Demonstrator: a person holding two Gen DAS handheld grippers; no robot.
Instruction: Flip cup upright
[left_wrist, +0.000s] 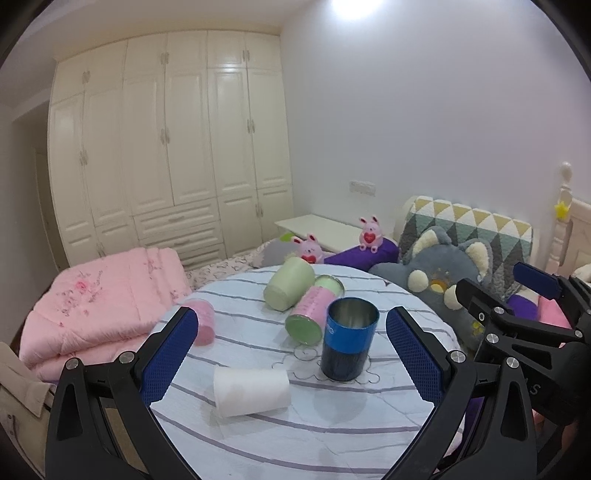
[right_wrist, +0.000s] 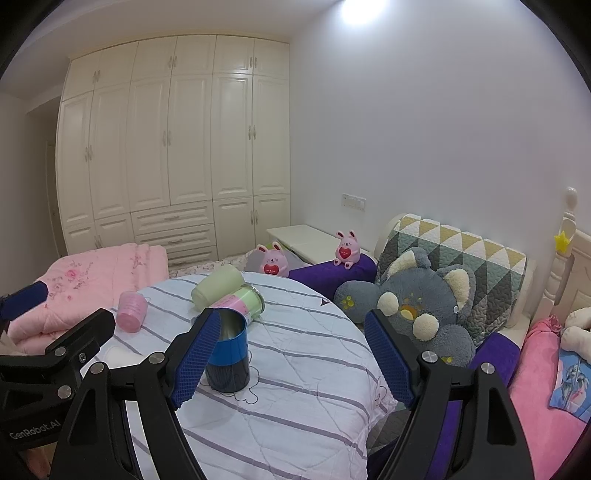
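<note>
Here the blue cup (left_wrist: 349, 339) stood upright on the round, stripe-clothed counter (left_wrist: 258, 435), its open metal mouth facing up, the upper band bright blue and the lower band dark. It sat ahead of the left claw (left_wrist: 291, 362), between the lines of that claw's two blue pads but beyond their tips and nearer the right-hand one — touching neither. The left claw was spread wide and held nothing.

The right claw (right_wrist: 295, 358) was likewise spread wide and empty. From its own camera the cup (right_wrist: 227, 354) showed just behind the left pad, which partly covered its side; whether pad and cup touched could not be told. In the left wrist view the right claw (left_wrist: 517, 295) hung off to the right of the cup, clear of it.

Other cups lay on their sides: a white one (left_wrist: 251, 391) close in front of the left claw, a pink one (left_wrist: 203, 321) just past its left pad, and farther ahead a pale green one (left_wrist: 290, 282) resting against a pink-and-green one (left_wrist: 314, 314), which lay just beside the blue cup.

Beyond the counter — a folded pink quilt (left_wrist: 99, 306) to the left and a grey plush toy (right_wrist: 417, 306) to the right.
</note>
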